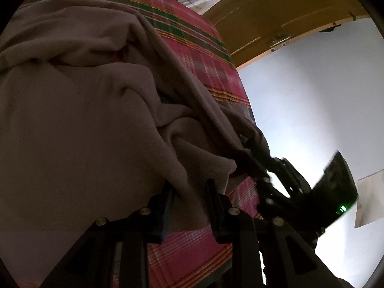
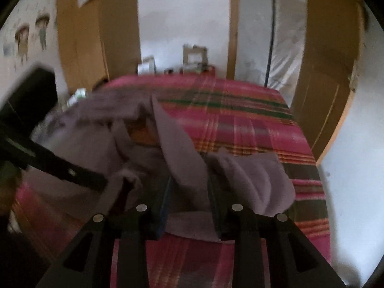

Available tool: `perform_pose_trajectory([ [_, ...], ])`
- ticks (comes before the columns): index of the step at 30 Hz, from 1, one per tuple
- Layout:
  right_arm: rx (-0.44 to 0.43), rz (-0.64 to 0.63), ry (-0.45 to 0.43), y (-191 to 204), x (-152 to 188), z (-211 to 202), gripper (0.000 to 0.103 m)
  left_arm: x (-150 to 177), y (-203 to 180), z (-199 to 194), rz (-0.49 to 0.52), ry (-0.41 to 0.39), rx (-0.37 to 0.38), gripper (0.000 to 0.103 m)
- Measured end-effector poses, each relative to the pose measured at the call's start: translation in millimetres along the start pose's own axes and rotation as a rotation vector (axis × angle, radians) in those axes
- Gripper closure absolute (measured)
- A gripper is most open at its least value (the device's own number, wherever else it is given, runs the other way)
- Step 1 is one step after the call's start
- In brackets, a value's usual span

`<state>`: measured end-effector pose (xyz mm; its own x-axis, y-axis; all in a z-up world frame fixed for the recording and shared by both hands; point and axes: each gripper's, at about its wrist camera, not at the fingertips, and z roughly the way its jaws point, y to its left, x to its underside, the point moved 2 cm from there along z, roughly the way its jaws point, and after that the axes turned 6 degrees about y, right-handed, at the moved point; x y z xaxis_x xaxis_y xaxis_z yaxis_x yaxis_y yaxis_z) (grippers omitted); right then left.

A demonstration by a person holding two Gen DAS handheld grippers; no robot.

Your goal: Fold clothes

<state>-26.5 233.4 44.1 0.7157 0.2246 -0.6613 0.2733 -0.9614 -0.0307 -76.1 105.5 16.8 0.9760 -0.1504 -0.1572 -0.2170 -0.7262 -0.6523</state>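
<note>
A grey-mauve fleece garment (image 1: 79, 124) lies bunched and lifted over a pink plaid bedspread (image 1: 206, 67). My left gripper (image 1: 190, 187) is shut on a hanging fold of it near the bed's edge. The right gripper's black body (image 1: 295, 187) shows to the right, also caught in the cloth. In the right wrist view the same garment (image 2: 182, 153) rises in a peak between the fingers of my right gripper (image 2: 189, 187), which is shut on it. The left gripper's black arm (image 2: 60, 168) reaches in from the left. The view is blurred.
The bedspread (image 2: 252, 124) covers a bed that fills the middle. Brown wardrobe doors (image 2: 84, 36) stand behind, with small boxes (image 2: 194, 56) at the bed's far end. A white wall (image 1: 312, 96) and a brown door (image 1: 276, 7) lie to the right.
</note>
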Motion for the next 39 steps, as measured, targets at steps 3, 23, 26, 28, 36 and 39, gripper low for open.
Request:
perform_pose_trajectory([
  [3, 0.009, -0.019, 0.085, -2, 0, 19, 0.071, -3, 4, 5, -0.012, 0.02, 0.014, 0.076],
  [23, -0.124, 0.2, -0.038, -49, -75, 5, 0.098, -7, 17, 9, 0.013, 0.051, 0.027, 0.076],
  [26, -0.174, 0.204, -0.057, -46, -81, 3, 0.098, -12, 13, -5, 0.037, 0.016, 0.024, 0.076],
  [28, -0.176, 0.197, -0.051, -42, -79, 5, 0.098, -15, 11, -14, 0.053, -0.008, 0.022, 0.076],
  [36, -0.184, 0.217, -0.012, -33, -47, 4, 0.098, -35, -20, -34, 0.164, -0.083, -0.003, 0.076],
  [39, -0.18, 0.233, -0.008, -35, -39, 3, 0.098, -37, -35, -30, 0.246, -0.065, -0.024, 0.076],
])
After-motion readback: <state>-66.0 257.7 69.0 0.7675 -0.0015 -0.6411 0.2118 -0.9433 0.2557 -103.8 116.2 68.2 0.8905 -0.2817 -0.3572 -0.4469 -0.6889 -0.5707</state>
